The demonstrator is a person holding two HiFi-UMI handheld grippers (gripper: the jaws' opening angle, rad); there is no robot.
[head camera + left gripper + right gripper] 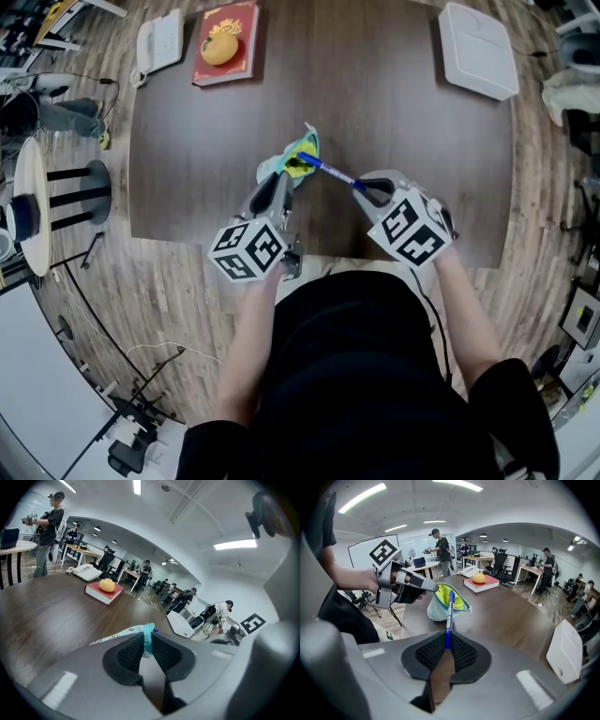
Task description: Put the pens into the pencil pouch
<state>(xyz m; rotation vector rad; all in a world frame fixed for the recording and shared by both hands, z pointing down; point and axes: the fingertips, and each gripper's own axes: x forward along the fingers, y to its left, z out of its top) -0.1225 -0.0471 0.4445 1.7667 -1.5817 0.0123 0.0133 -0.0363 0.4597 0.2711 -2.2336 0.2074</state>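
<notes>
While both forearms reach forward from the black-clad torso over the near edge of the table, the left gripper lies at a shallow downward slant and the right gripper tips more steeply, the two converging at the table's front centre. Left jaws: nearly closed, pads pinching the teal rim of the pencil pouch, which is held up with its mouth open and its yellow lining showing. Right jaws: nearly closed on the blue lower end of a pen, which runs up from the pads toward the pouch mouth. The pen's far end overlaps the yellow lining – whether it is already inside the opening cannot be told; its gripped end is hidden between the pads. Both hands are covered in the head view by the marker cubes; the pouch's lower part is masked there by the left gripper. A red book lies well apart at the far left corner – its front edge cut by nothing, its cover print unreadable.
</notes>
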